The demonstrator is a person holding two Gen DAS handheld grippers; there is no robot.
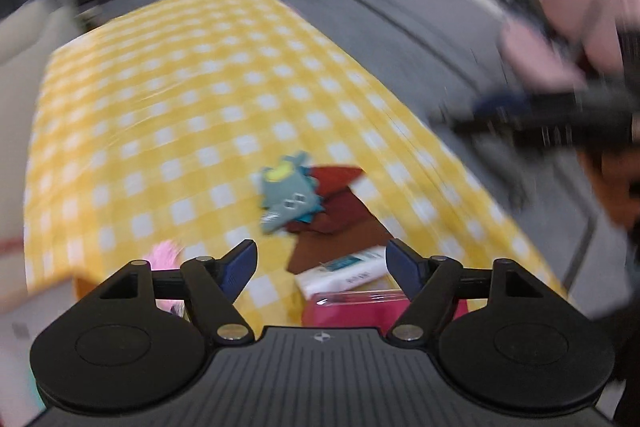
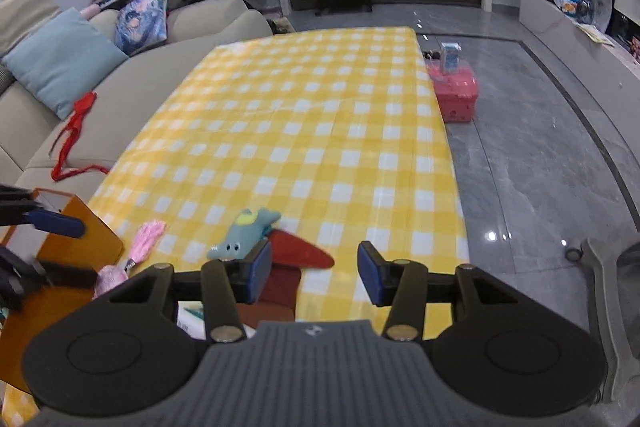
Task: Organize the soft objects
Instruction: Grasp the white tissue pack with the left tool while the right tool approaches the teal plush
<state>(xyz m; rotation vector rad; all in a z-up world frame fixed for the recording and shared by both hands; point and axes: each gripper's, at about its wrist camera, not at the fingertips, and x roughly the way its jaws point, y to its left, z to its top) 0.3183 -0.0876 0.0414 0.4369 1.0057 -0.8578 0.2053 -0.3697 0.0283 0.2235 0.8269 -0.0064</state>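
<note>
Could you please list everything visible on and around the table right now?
Tablecloth: one, yellow-white check, covering the table.
Plush toy: one, teal, near edge, overlapping the red cloth.
Red cloth: one, dark red, behind the right gripper.
Pink fluffy item: one, left of the plush.
Orange box: one, near left corner.
Tissue pack: one, white, near edge.
Pink case: one, on the floor, right.
Sofa: one, beige, left.
Left gripper: open, empty.
Right gripper: open, empty.
</note>
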